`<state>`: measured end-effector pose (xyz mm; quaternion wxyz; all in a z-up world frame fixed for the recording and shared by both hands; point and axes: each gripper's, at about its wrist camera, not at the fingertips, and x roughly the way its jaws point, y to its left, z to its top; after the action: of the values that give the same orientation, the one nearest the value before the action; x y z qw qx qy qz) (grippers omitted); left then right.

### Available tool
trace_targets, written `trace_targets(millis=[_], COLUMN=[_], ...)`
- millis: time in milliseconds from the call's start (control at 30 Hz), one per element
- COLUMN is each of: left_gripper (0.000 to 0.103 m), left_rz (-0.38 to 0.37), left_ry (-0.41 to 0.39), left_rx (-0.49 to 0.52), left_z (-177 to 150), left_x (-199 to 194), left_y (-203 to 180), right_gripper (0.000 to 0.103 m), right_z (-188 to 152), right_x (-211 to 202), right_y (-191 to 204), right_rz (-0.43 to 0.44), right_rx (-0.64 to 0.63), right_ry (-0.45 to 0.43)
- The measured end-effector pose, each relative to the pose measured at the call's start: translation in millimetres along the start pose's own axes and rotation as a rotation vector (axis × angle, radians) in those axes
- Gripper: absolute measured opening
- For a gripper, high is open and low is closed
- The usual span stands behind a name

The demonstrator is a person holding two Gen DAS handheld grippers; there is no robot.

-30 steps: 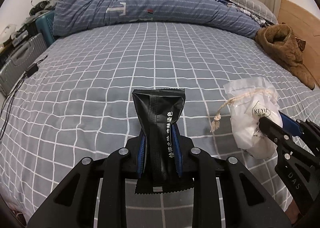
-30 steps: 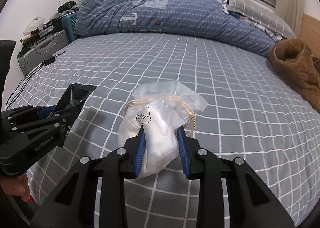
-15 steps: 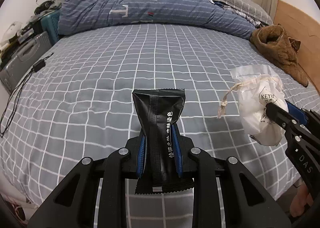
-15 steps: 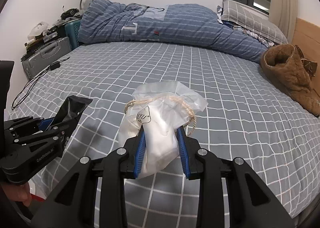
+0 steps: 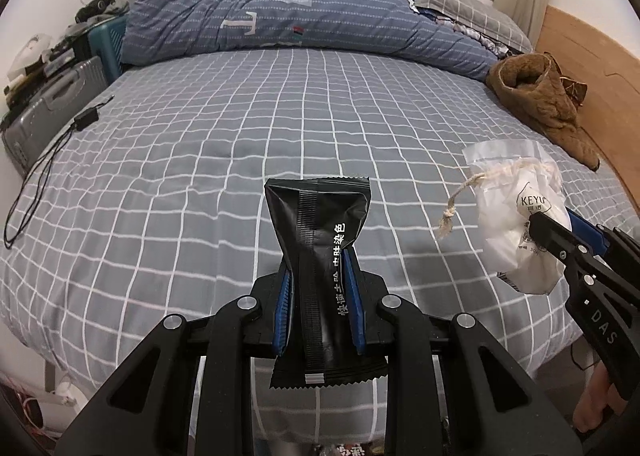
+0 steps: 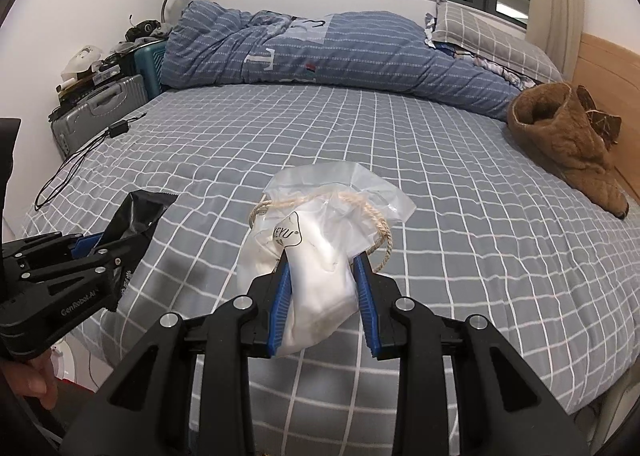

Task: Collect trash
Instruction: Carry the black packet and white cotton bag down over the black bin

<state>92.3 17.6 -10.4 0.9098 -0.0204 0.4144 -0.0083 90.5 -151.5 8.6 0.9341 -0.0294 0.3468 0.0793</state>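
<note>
My left gripper (image 5: 319,268) is shut on a black foil wrapper (image 5: 320,240) with white print, held upright above the near edge of the bed. The same wrapper (image 6: 138,212) and left gripper (image 6: 102,244) show at the left of the right wrist view. My right gripper (image 6: 322,268) is shut on a white drawstring pouch in a clear plastic bag (image 6: 320,240), with a rope loop hanging off it. That pouch (image 5: 520,216) appears at the right of the left wrist view, pinched by the right gripper (image 5: 560,228). Both items hang clear of the bed sheet.
A grey checked bed (image 5: 240,136) fills the view, with a rolled blue duvet (image 5: 280,16) at the far side and a brown fleece garment (image 5: 540,96) at the right by the wooden headboard (image 5: 592,56). A grey suitcase (image 5: 44,112) and a black cable (image 5: 40,164) lie at the left.
Both grippers have drawn back from the bed and risen a little, each keeping its item. The bed now looks farther away and its near edge has come into view.
</note>
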Motion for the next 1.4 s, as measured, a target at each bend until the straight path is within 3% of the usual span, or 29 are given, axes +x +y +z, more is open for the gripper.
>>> trace_targets(millis=[533, 1400], left_gripper=[0.023, 0.023], left_rz=[-0.036, -0.049], left_ry=[0.006, 0.06], left_rx=[-0.003, -0.013], left_z=[-42.2, -126.3], left_x=[-43.6, -109.9], left_y=[-11.7, -29.9], right_gripper=[0.029, 0.029], right_z=[-31.8, -111.9], right_x=[-56.5, -139.2], right_y=[0.8, 21.0], right_rz=[0.009, 0.033], right_rx=[0.01, 0.022], right_ry=[-0.007, 0.042])
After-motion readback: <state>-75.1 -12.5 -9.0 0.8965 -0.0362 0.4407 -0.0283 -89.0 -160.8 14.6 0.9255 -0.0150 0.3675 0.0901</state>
